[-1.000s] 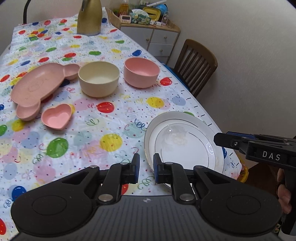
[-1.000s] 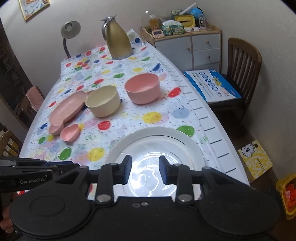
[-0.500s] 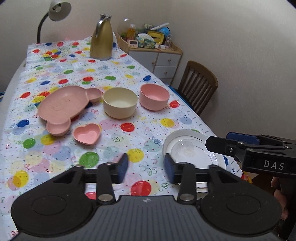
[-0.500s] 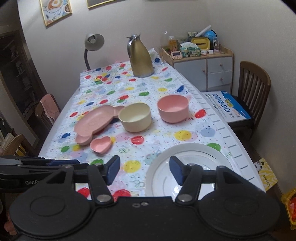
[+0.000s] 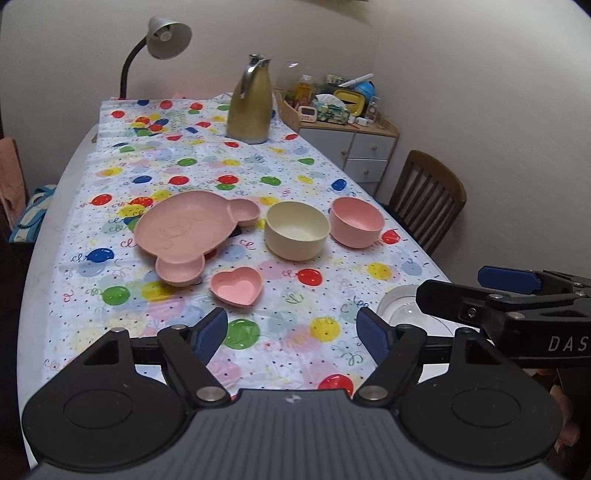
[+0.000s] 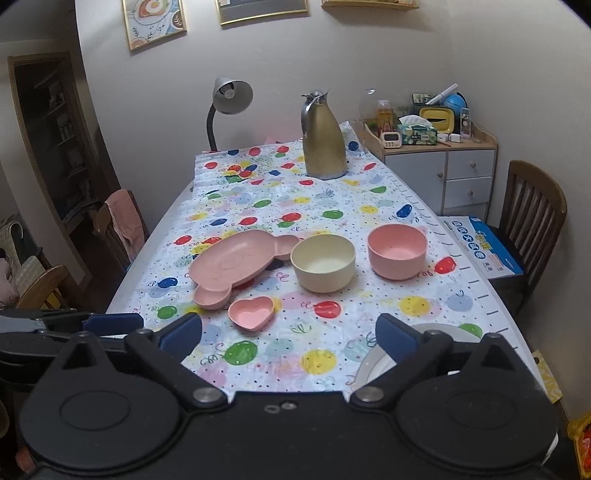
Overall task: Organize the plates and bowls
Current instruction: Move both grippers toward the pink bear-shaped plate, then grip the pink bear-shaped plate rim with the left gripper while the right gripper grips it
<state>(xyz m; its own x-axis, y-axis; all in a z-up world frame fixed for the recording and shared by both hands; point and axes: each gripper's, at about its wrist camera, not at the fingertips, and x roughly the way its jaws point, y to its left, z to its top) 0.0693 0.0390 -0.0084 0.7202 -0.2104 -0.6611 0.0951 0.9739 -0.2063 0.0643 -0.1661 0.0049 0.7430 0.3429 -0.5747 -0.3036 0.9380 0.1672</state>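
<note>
A glossy white plate (image 6: 373, 363) with a thin rim line lies flat at the tabletop's (image 5: 44, 236) near right corner. Both the left gripper (image 5: 291, 334) and right gripper (image 6: 290, 338) are opening wide, nothing between their jaws.

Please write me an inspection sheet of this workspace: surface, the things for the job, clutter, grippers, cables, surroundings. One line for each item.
Surface: table under a balloon-print cloth.
Job's things: pink bear plate, heart dish, cream bowl and pink bowl, all apart from the white plate at the near right edge, which the grippers partly hide.
Clutter: gold jug at the far end.
Grippers: left gripper and right gripper both opening, nothing between the fingers.
Cables: nothing seen.
Surroundings: lamp, cabinet loaded with small things, chair, box, framed pictures.
</note>
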